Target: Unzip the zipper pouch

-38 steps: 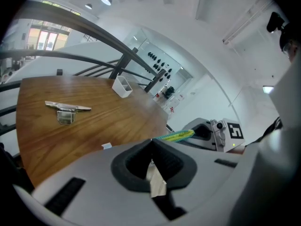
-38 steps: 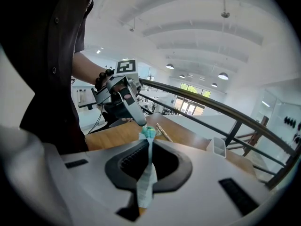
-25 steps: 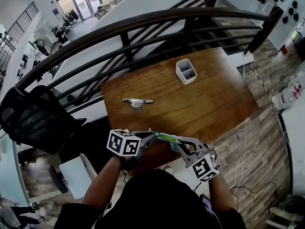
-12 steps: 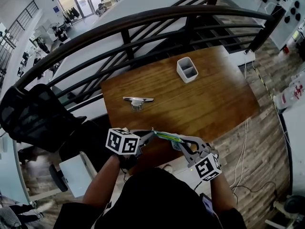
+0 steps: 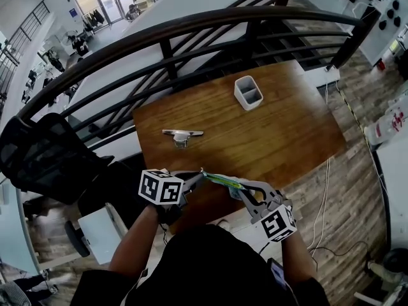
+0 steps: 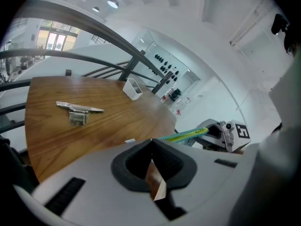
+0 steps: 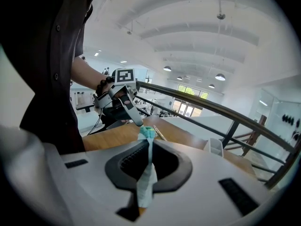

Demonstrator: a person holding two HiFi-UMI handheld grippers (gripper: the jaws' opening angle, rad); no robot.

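Both ends of the zipper pouch [image 5: 220, 181] are pinched, left gripper [image 5: 201, 176] and right gripper [image 5: 241, 189] clamped tight on it, just above the near edge of the surface [image 5: 268, 139]. I'd pull apart steadily — pouch taut, no jerking

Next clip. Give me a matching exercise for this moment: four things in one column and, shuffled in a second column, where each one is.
Things
1. zipper pouch
2. white holder
3. metal bracket
4. black chair

Places
A. far part of the table, near the railing
B. off the table, to its left
C. held between the left gripper and the right gripper
D. lying flat on the table's left part

Pairs: 1-C, 2-A, 3-D, 4-B
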